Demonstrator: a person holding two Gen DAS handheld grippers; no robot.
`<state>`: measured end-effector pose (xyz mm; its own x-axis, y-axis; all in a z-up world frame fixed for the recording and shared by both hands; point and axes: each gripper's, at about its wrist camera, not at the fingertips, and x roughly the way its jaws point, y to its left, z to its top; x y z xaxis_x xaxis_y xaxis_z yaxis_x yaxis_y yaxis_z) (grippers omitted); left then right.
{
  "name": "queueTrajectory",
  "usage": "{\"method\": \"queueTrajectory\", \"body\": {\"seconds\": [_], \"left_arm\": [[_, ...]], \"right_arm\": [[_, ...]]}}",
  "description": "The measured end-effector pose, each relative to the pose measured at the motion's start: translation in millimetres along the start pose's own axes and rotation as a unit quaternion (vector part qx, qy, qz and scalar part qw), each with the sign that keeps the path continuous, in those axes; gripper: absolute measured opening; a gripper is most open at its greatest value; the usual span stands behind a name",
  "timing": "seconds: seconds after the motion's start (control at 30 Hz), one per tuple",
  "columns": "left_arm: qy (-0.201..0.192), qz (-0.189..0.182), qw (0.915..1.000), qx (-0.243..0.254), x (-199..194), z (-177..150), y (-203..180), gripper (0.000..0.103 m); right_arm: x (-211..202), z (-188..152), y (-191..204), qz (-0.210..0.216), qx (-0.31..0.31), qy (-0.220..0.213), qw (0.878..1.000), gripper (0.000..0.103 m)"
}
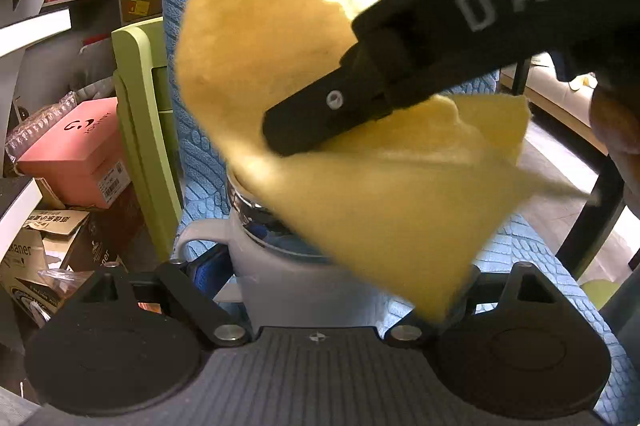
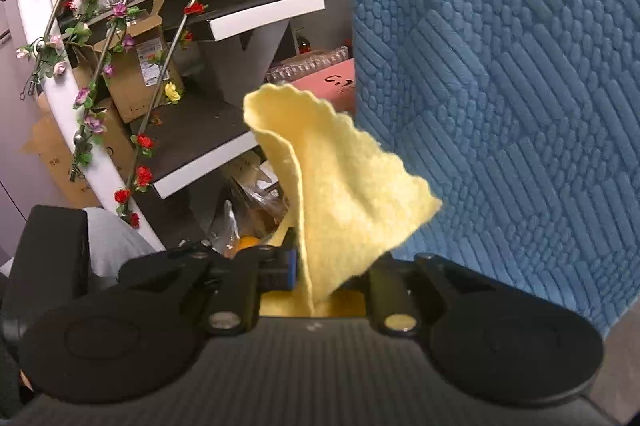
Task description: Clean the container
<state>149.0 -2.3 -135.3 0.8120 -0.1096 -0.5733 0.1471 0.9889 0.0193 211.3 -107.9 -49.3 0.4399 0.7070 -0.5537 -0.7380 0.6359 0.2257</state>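
In the left wrist view my left gripper [image 1: 320, 278] is shut on a white mug [image 1: 288, 278] with a shiny metal rim and its handle to the left. A yellow cloth [image 1: 300, 37] hangs over the mug's mouth and hides its inside. My right gripper [image 1: 280, 141] comes in from the upper right, shut on that cloth, with its tip at the mug's rim. In the right wrist view the yellow cloth [image 2: 340, 193] sticks up from between the shut fingers of my right gripper [image 2: 316, 290]. The mug is not seen there.
A blue textured mat [image 1: 540, 266] covers the table under the mug and also shows in the right wrist view [image 2: 500, 85]. A green chair [image 1: 140, 113], a pink box [image 1: 76, 153] and cardboard boxes [image 1: 40, 246] stand at left. Shelves with flower garlands [image 2: 132, 65] fill the background.
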Motion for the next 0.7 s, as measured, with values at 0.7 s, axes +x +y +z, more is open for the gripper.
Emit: {"method": "queueTrajectory", "body": {"seconds": [0.7], "left_arm": [[0.002, -0.011, 0.9999, 0.004, 0.2, -1.2, 7.4, 0.09]], "right_arm": [[-17.9, -10.6, -26.9, -0.015, 0.117, -0.035, 0.992, 0.015]]}}
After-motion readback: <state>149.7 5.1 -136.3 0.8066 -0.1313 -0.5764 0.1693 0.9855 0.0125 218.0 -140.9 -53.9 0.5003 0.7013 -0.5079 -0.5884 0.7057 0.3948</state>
